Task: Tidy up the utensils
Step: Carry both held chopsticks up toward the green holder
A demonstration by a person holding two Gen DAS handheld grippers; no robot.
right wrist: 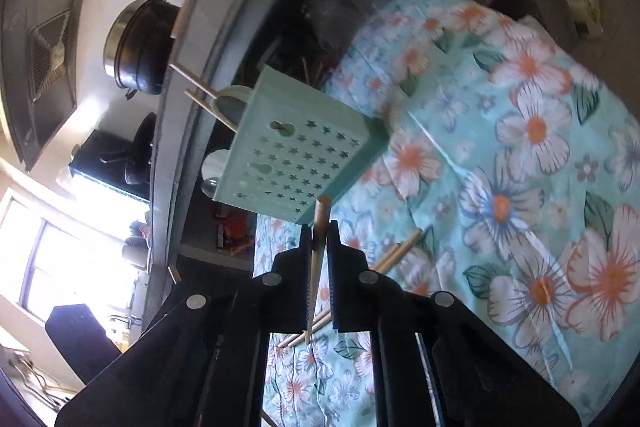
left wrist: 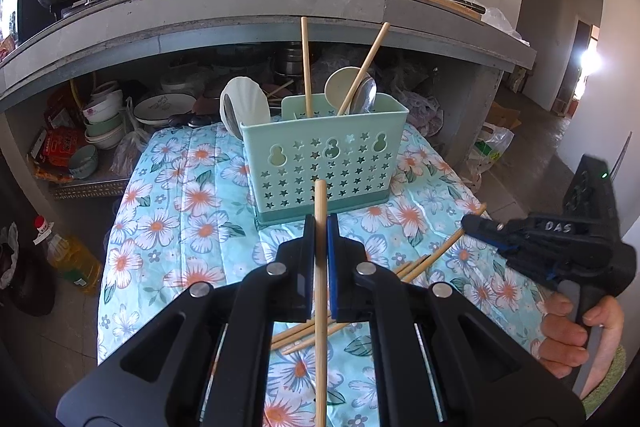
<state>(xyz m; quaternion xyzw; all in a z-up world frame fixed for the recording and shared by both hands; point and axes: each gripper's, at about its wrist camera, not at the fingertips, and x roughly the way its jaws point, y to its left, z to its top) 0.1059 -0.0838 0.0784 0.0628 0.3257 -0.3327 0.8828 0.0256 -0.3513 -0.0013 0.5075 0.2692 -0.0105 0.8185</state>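
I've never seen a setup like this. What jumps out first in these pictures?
Each black tool pinches a single wooden chopstick: the left tool holds its chopstick upright, and the right tool grips another chopstick. Just beyond stands a mint-green utensil basket with star cutouts on the floral cloth, already holding chopsticks and spoons, while loose chopsticks lie on the cloth nearer the tools.

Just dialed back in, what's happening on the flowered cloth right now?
A person is sorting utensils into the green caddy. The left tool is shut on a chopstick, and the right tool grips another chopstick. Two chopsticks and spoons already stand inside; loose chopsticks remain on the cloth.
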